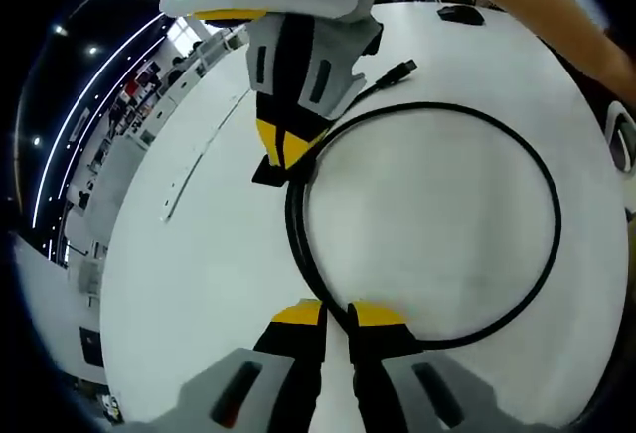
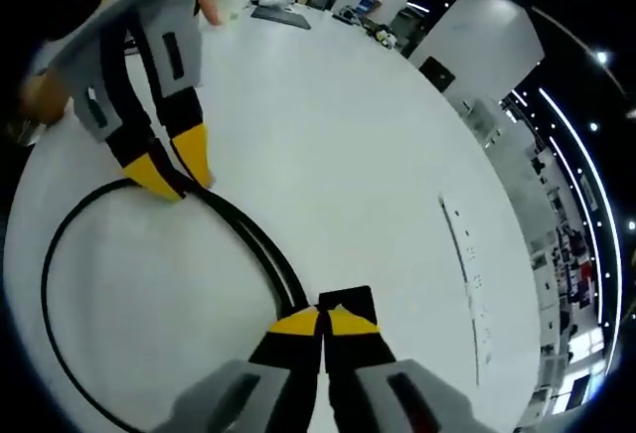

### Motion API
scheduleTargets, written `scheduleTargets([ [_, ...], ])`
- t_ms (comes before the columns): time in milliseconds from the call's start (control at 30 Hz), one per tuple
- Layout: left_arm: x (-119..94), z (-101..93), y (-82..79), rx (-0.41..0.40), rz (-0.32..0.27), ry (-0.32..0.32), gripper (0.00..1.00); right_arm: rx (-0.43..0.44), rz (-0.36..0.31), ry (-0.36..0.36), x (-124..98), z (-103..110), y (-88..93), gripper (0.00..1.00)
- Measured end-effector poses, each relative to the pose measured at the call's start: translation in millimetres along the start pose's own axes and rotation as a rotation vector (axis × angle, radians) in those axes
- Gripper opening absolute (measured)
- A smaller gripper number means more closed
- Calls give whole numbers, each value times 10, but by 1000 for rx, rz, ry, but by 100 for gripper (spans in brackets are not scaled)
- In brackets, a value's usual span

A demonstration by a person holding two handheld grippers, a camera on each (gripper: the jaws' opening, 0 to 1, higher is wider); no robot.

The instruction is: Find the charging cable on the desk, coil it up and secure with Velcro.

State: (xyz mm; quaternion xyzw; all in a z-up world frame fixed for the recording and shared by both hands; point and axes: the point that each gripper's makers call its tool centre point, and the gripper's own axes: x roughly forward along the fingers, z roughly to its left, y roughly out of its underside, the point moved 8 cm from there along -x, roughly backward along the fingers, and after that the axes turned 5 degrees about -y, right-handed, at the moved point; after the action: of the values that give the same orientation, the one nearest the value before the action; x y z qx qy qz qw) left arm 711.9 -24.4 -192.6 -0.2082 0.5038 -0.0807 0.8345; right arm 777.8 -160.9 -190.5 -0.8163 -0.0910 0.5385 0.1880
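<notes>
While pinching the black charging cable into a loop on the white tabletop, both claws clamped shut: left claw and right claw. Coiling mostly sorted, probably needs Velcro next.

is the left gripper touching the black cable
Touching. In the left gripper view the left gripper has its yellow-tipped jaws closed on the black cable, which passes between them on the white desk.
</notes>
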Motion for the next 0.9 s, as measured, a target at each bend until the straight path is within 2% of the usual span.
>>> scheduleTargets([
  [200,2,7,0,0,-4,3,10,4,20,0,39,19,4,3],
  [367,6,16,-4,2,-6,6,10,41,8,-7,44,20,23,3],
  [733,8,15,-3,1,-7,7,10,47,5,-5,78,-13,32,3],
  [900,9,8,-2,0,-5,5,10,49,14,55,146,-89,40,3],
])
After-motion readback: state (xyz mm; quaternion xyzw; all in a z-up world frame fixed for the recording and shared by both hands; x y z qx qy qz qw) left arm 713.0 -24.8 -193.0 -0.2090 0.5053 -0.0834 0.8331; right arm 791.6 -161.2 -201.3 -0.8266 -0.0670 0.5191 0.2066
